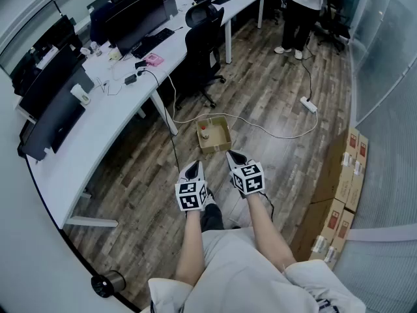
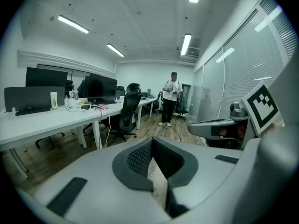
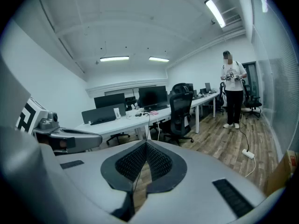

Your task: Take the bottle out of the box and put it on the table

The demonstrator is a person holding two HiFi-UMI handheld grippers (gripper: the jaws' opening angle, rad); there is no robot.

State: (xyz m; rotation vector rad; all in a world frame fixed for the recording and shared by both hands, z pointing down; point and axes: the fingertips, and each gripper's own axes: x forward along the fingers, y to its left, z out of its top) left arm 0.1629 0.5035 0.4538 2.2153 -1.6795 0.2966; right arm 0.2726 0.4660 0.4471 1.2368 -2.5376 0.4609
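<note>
Sitting in open cardboard box (image 1: 221, 137), small pale bottle (image 1: 204, 134), reddish top

A wood-plank floor (image 1: 260, 103) runs beside a long white bench (image 1: 98, 135) lined with dark monitors (image 1: 130, 18), a black office chair (image 1: 202, 44) drawn up, under ceiling strip lights (image 2: 186, 44).

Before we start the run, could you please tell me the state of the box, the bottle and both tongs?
Box: standing on the floor, top open.
Bottle: inside the box, not yet taken out.
Left tongs: shut, empty.
Right tongs: shut, empty.
</note>
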